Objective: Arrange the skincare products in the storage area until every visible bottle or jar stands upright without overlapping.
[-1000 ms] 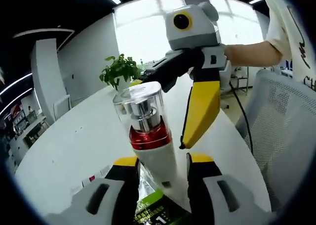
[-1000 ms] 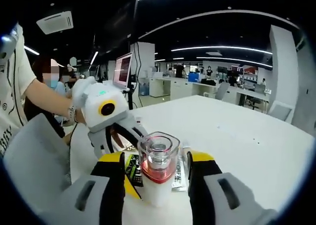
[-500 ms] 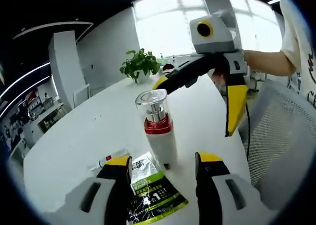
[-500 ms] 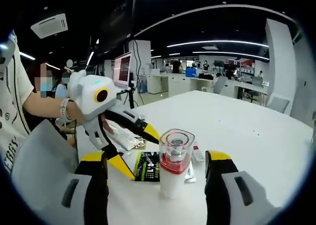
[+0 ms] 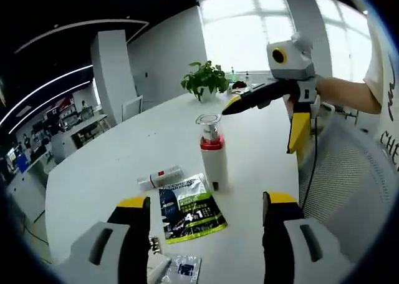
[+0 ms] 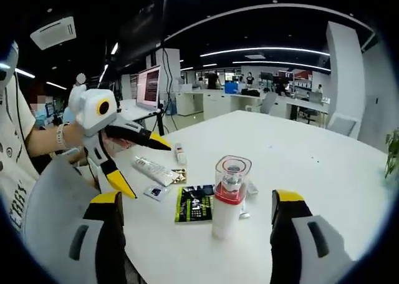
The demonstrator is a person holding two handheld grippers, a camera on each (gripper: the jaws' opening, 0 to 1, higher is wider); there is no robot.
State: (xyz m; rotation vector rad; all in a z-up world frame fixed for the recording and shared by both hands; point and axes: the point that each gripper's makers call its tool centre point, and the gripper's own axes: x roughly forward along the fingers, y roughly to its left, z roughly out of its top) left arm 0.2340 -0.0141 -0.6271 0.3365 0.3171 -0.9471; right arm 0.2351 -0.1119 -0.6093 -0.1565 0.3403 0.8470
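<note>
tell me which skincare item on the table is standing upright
The white pump bottle with the red collar and clear cap stands upright. The small white tube and the green-and-black sachet beside it lie flat on the table.

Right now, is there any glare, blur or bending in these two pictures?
Left gripper view: the windows are washed out, yet the pump bottle stays sharp. Right gripper view: the ceiling light strips bend into arcs, and the bottle's clear cap looks crisp.
</note>
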